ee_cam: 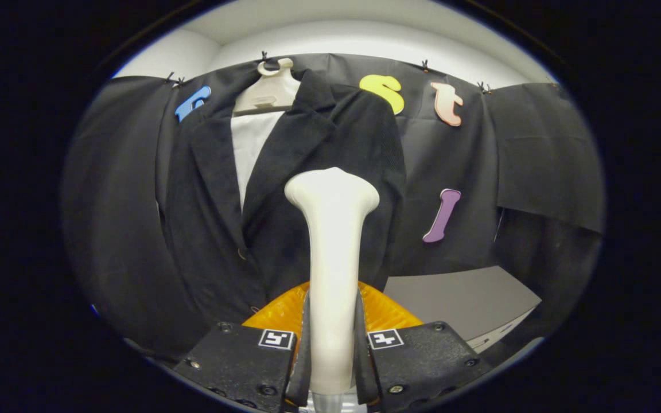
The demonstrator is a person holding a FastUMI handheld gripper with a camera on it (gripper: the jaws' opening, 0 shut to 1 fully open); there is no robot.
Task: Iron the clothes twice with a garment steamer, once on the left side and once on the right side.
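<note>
Gripper view: gripper point(332, 350) clamped on the garment steamer point(331, 269).
Both fingers point(300, 350) press the white handle, jaws parted only by its width. The steamer's flared head stands upright before the black jacket point(284, 189), which hangs on a pale hanger point(270, 89); an orange base point(382, 312) lies behind the fingers.

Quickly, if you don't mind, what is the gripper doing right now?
Gripper: shut on the white steamer, its head raised toward the dark jacket.

Dim booth, bright overhead light, fisheye-bent edges
</note>
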